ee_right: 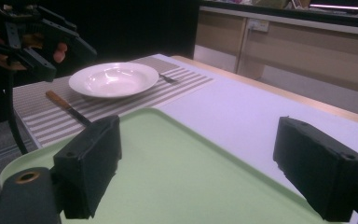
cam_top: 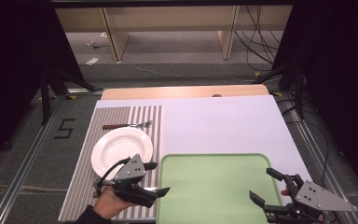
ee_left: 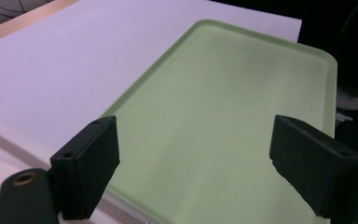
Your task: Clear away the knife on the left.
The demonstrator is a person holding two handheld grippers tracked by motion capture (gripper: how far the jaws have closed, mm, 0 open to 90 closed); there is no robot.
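While both jaws gape wide, left gripper point(cam_top: 156, 178) hovers beside white plate point(cam_top: 121, 150); right gripper point(cam_top: 266, 185) over green tray point(cam_top: 214, 186), near right corner.

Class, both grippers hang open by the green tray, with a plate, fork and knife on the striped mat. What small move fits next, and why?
Probably swing the left gripper toward the white plate. Its jaws are open and hold nothing, the plate lies just beside it on the striped mat, and the green tray has nothing on it.
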